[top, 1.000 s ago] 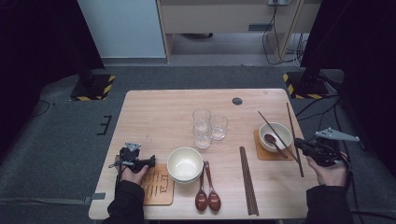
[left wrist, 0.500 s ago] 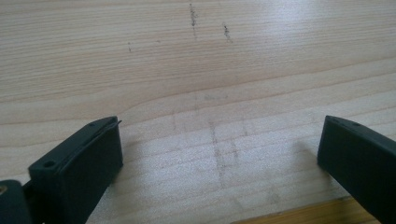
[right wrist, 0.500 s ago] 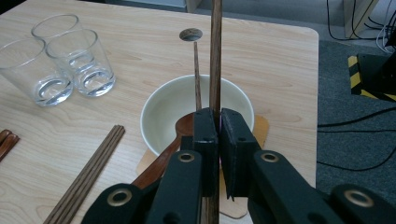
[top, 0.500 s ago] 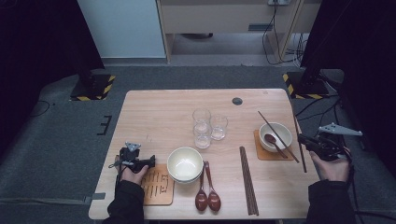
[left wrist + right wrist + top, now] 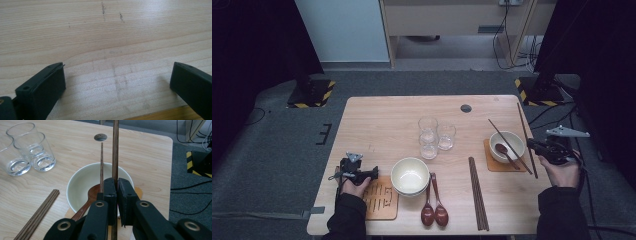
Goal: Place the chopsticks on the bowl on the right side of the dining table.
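1. The right tongs (image 5: 117, 195) pinch one chopstick (image 5: 115, 150) above the white bowl (image 5: 82, 182) at the table's (image 5: 382, 120) right edge.
2. The left tongs (image 5: 117, 82) stand spread, empty, over bare table beside a wooden coaster (image 5: 379, 200).

The chopstick (image 5: 115, 150) runs off the top edge (lower end hidden behind the fingers (image 5: 110, 195)).

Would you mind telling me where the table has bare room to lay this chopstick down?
The far left of the table, behind the left gripper, is bare. The near half is crowded: bowl, spoons, chopstick pair.
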### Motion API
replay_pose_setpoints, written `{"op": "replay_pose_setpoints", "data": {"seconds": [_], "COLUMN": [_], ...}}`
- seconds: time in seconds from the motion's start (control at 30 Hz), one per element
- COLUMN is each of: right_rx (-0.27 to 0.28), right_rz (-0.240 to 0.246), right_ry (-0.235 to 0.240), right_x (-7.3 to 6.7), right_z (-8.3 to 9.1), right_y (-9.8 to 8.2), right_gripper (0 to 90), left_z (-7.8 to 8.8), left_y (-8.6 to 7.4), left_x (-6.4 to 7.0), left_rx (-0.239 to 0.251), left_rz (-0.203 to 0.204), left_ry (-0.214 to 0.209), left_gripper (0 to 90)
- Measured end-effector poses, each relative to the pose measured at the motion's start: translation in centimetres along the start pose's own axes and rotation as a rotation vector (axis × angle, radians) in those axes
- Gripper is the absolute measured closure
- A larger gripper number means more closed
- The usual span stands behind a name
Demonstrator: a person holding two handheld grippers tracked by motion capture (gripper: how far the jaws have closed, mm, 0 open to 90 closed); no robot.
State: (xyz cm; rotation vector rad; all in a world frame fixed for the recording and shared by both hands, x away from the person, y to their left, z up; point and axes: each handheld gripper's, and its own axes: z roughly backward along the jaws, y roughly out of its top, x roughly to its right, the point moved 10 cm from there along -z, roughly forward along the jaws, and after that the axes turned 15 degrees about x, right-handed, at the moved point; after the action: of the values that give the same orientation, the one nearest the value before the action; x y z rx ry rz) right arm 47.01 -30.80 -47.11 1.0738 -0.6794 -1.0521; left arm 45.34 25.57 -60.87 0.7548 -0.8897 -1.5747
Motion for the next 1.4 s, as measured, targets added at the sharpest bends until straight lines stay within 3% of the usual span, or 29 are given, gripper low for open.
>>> {"op": "replay_pose_setpoints", "data": {"seconds": [0.67, 1.4], "right_rx": [-0.034, -0.089], "right_rz": [0.013, 0.009], "right_ry": [0.003, 0.017], "right_x": [0.0, -0.2], "right_z": [-3.1, -5.4], "right_y": [-0.3, -1.8], "right_gripper": [85.5, 85.5], "left_z": [0.0, 0.0], "left_y": [0.0, 0.0], "left_x": [0.0, 0.0], "left_rx": [0.000, 0.000], "left_rz": [0.000, 0.000], "left_ry": [0.000, 0.000], "left_gripper": [0.0, 0.0]}}
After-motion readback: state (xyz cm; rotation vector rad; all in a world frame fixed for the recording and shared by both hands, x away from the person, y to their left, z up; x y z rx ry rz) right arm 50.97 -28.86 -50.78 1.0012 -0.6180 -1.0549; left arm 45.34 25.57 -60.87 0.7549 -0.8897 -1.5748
